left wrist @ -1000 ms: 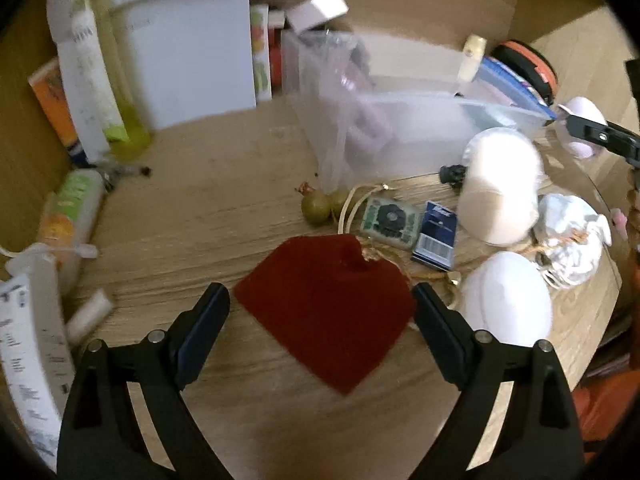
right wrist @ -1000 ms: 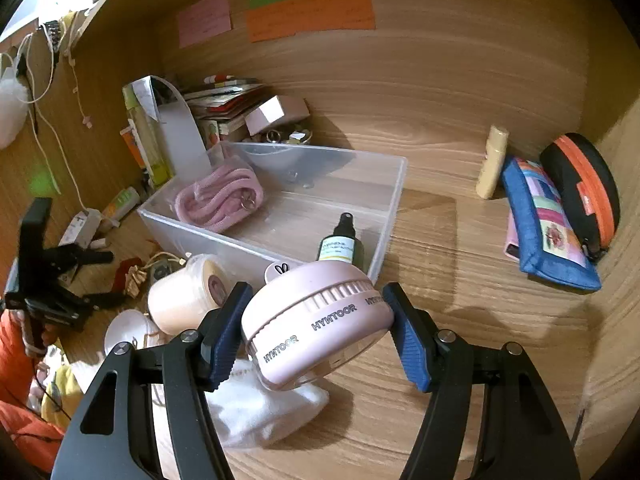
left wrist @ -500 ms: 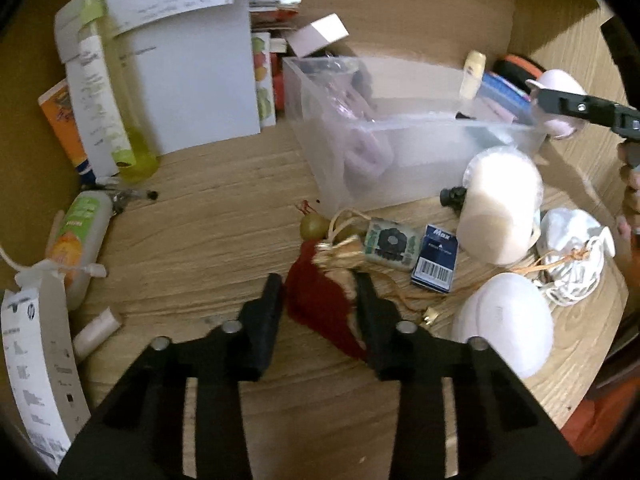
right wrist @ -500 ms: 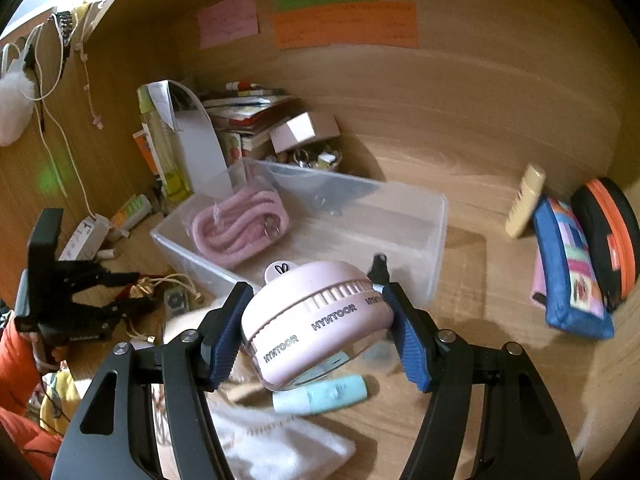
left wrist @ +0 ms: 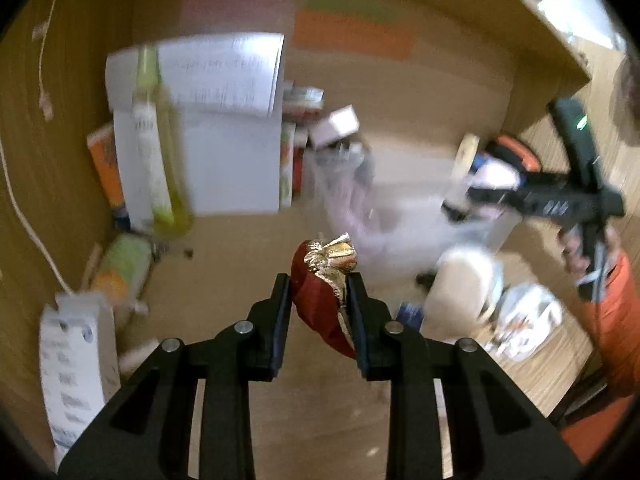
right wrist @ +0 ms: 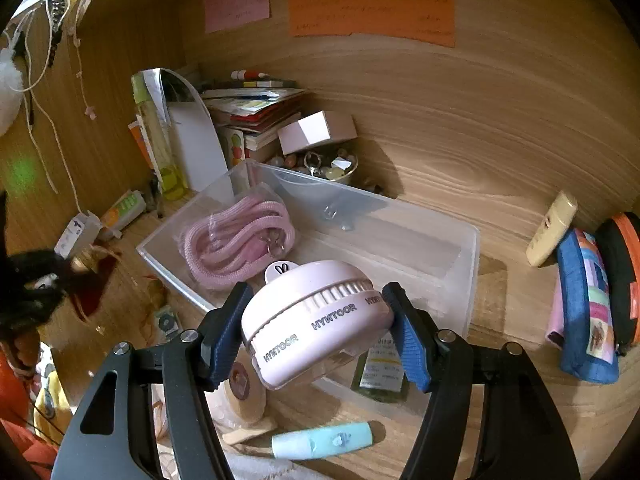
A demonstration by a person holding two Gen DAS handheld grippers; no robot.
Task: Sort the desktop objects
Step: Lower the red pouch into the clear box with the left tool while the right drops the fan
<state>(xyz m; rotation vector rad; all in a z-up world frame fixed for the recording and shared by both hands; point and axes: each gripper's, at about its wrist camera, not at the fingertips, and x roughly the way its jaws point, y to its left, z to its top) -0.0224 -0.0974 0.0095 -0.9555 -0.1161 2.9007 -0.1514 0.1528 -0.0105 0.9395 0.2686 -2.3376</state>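
My left gripper [left wrist: 318, 296] is shut on a dark red cloth pouch [left wrist: 316, 308] with gold trim and holds it up off the desk, short of the clear plastic bin [left wrist: 400, 220]. My right gripper [right wrist: 318, 320] is shut on a round pink fan [right wrist: 316, 324] marked HYNTOOR and holds it over the near edge of the clear bin [right wrist: 448, 280]. A pink rope coil [right wrist: 236, 240] lies in the bin's left end. The right gripper also shows in the left wrist view [left wrist: 480, 196], over the bin's right side.
Books, a white box [right wrist: 316, 132] and a bowl of beads [right wrist: 320, 164] stand behind the bin. A blue pouch [right wrist: 584, 312] and an orange-black case [right wrist: 624, 272] lie at the right. A light-blue tube [right wrist: 320, 440], a green bottle [right wrist: 380, 372] and tape rolls lie in front.
My left gripper has lifted the red pouch off the desk and tilted up. My right gripper has carried the pink fan forward over the bin.
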